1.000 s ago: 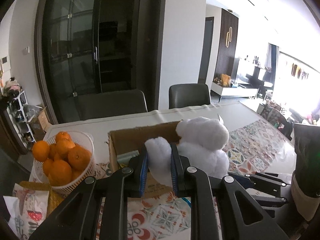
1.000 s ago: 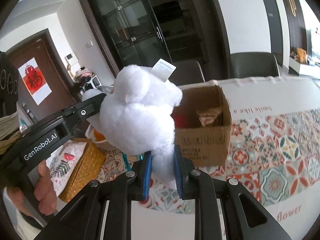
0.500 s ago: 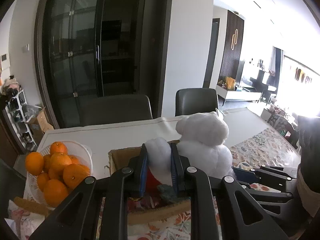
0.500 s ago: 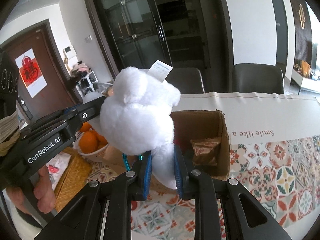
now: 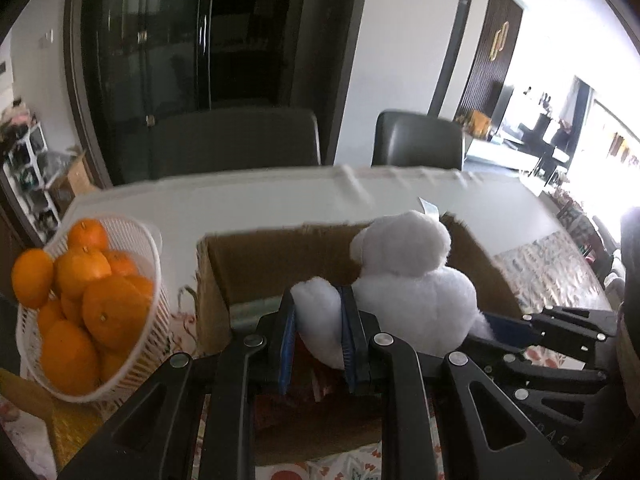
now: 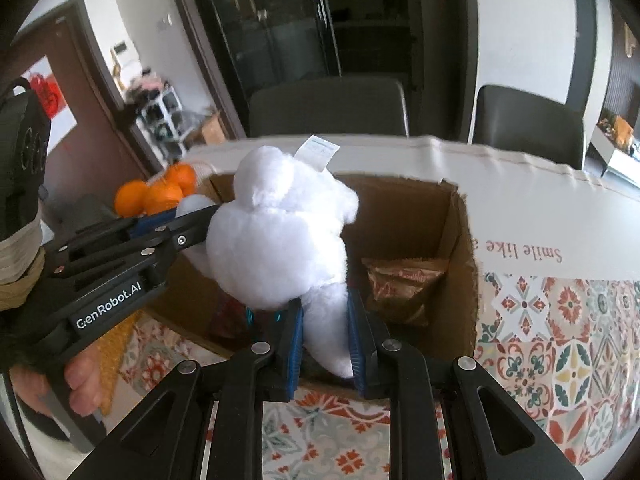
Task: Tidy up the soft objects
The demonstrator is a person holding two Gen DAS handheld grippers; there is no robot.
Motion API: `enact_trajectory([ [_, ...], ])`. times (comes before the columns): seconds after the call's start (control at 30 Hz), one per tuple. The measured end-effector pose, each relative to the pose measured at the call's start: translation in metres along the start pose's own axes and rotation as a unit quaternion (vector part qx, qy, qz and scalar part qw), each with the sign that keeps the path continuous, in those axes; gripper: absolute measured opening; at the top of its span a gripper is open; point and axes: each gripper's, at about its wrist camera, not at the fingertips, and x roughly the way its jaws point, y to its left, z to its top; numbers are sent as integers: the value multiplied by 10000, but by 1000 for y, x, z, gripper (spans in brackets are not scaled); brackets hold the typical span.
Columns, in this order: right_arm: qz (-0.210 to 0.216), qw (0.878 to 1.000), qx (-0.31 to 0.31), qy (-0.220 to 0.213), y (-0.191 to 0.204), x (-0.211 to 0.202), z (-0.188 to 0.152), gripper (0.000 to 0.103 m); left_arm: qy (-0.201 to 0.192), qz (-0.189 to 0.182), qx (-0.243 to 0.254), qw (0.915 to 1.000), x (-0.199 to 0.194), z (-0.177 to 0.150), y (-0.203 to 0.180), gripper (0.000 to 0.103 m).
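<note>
So I've got the white plush toy (image 6: pixel 276 240) pinched from both sides, my left gripper (image 5: pixel 320 336) clamped on one limb and my right gripper (image 6: pixel 326 340) clamped on another, and it hangs upright right over the open cardboard box (image 6: pixel 464 264), already dipping below the far rim. The snack bag (image 6: pixel 400 284) leans in the right corner, so I reckon the free room is left of centre. Straight down looks fine, just mind the near wall under my fingers.

Left claw (image 5: pixel 318 328) clamped on plush limb, right claw (image 6: pixel 325 342) clamped likewise, bare fingers (image 6: pixel 82 380) wrapping left handle
</note>
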Motion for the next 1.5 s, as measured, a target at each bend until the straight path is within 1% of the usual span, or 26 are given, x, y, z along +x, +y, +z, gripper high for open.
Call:
enact_trajectory([
  [0.1, 49, 9997, -66, 243, -2, 12, 1, 22, 265, 38, -77, 9996, 17, -6, 3, 21],
  [0.17, 15, 9994, -109, 324, -3, 16, 0, 23, 408, 84, -47, 9991, 25, -10, 3, 21],
  [0.33, -100, 9986, -228, 467, -4, 23, 0, 28, 591, 128, -37, 9982, 33, -16, 1, 22],
  [0.37, -107, 9984, -235, 508, -5, 24, 0, 30, 621, 163, -25, 9979, 34, -17, 0, 25],
  [0.47, -119, 9977, -320, 585, -7, 24, 1, 31, 652, 285, 91, 9974, 35, -20, -2, 33],
  [0.5, -244, 9971, -419, 582, -5, 22, 1, 36, 682, 362, 125, 9969, 36, -20, -2, 39],
  [0.53, -365, 9966, -513, 525, -4, 19, 0, 42, 709, 413, 153, 9965, 37, -21, -2, 43],
  [0.57, -505, 9956, -655, 439, -2, 15, 0, 56, 728, 412, 192, 9963, 38, -22, -3, 51],
  [0.6, -627, 9946, -754, 343, 0, 11, 0, 61, 748, 318, 229, 9964, 38, -22, -5, 53],
  [0.63, -749, 9935, -827, 231, 1, 4, 1, 61, 757, 290, 244, 9964, 37, -22, -6, 53],
  [0.67, -836, 9926, -866, 161, 2, -3, 2, 61, 747, 336, 253, 9963, 36, -22, -8, 54],
  [0.73, -895, 9919, -897, 101, 2, -12, 7, 61, 700, 464, 311, 9960, 32, -22, -11, 57],
  [0.8, -972, 9914, -877, 1, 3, -22, 8, 61, 703, 444, 311, 9960, 29, -21, -13, 59],
  [0.87, -965, 9920, -806, -78, 4, -29, 7, 61, 634, 422, 225, 9968, 22, -20, -14, 61],
  [1.07, -947, 9938, -496, -320, 5, -53, -5, 61, 403, 502, 31, 9979, -7, -19, -14, 64],
  [1.27, -930, 9931, -312, -644, 21, -82, -26, 61, 167, 716, -47, 9973, -50, -36, -17, 70],
  [1.43, -988, 9897, -202, -1015, 36, -117, -47, 61, -66, 827, -89, 9965, -89, -51, -21, 75],
  [1.5, -1008, 9879, -172, -1170, 43, -132, -57, 61, -187, 899, -71, 9958, -108, -58, -23, 79],
])
